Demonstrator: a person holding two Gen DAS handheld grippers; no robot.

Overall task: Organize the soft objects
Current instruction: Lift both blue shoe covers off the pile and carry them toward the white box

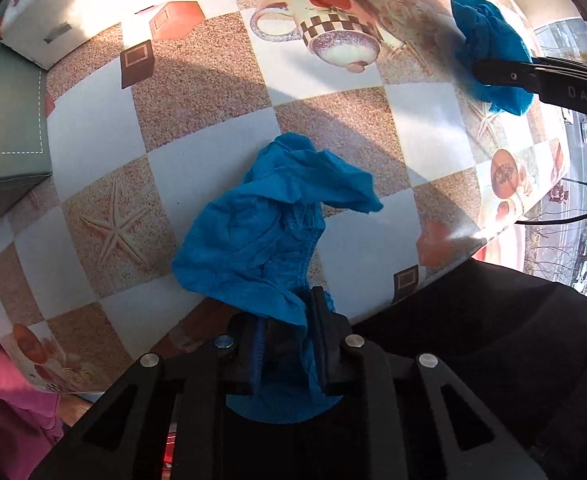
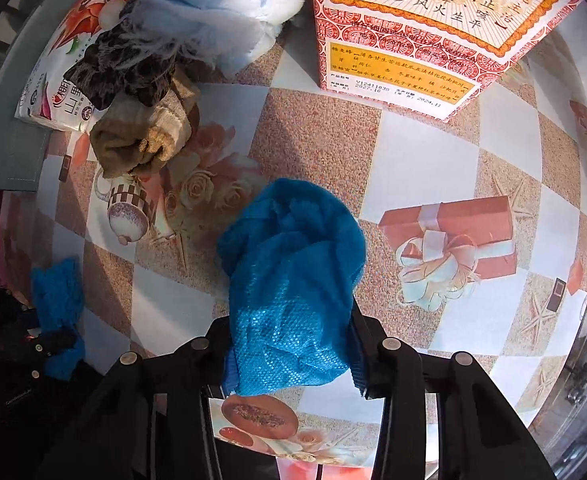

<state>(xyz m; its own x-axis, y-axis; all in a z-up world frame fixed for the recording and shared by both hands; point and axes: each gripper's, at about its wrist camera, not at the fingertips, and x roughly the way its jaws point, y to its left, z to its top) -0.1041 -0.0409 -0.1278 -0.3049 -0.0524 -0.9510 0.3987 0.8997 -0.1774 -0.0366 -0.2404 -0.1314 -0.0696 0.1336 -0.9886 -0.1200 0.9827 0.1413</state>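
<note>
A crumpled blue cloth (image 1: 261,232) lies on the patterned tablecloth (image 1: 197,120) near its front edge. My left gripper (image 1: 283,308) is shut on its near end. A second blue cloth (image 2: 293,264), bunched up, sits in my right gripper (image 2: 289,320), whose pads press it from both sides. In the left wrist view this second cloth (image 1: 481,28) shows at the far right with a right finger (image 1: 501,76) across it. The right wrist view shows the first cloth (image 2: 57,292) at the lower left.
A brown cloth (image 2: 145,136), a dark spotted cloth (image 2: 125,68) and a pale blue fluffy one (image 2: 213,4) are heaped at the back left. A red and white box (image 2: 433,28) stands at the back. A grey box (image 1: 9,128) and a white box (image 1: 85,4) are on the left.
</note>
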